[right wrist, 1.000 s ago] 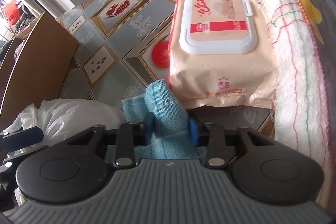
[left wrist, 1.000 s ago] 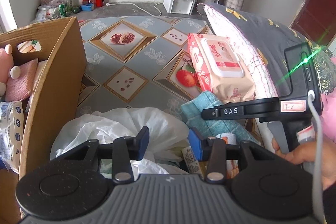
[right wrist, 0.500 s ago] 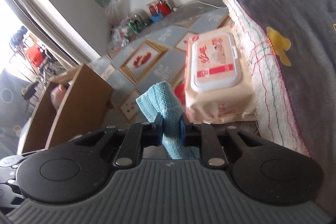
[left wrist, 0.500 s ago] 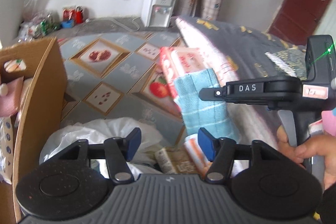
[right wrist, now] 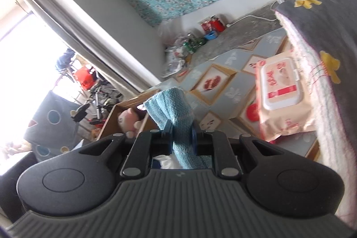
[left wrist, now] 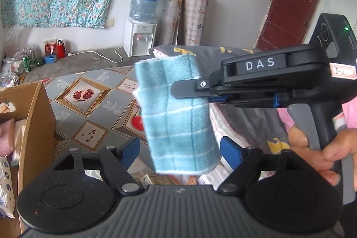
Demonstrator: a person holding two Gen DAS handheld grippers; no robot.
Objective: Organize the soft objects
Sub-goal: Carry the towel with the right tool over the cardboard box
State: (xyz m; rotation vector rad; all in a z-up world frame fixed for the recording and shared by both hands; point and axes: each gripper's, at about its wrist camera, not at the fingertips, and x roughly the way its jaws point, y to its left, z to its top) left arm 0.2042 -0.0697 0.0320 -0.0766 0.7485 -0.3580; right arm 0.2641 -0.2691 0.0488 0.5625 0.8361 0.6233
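Note:
A light blue checked towel (left wrist: 178, 117) hangs folded in mid-air, and my right gripper (right wrist: 181, 135) is shut on it near its top fold (right wrist: 171, 104). In the left wrist view the right gripper (left wrist: 176, 90) comes in from the right, held by a person's hand (left wrist: 312, 144). My left gripper (left wrist: 180, 152) is just below, its jaws opening. The towel's lower edge hangs between its blue pads without touching them. An open cardboard box (left wrist: 33, 126) stands at the left with a pink plush toy (right wrist: 128, 121) inside.
A pack of wet wipes (right wrist: 281, 93) lies on the patterned floor mat (left wrist: 89, 108) beside a folded grey and white quilt (right wrist: 323, 37). A water dispenser (left wrist: 140, 37) and bottles (left wrist: 53, 49) stand by the far wall. Small packets (left wrist: 156, 180) lie under the left gripper.
The right gripper closed on the towel and lifted it off the floor, up in front of the left gripper. The left gripper rose and its jaws widened.

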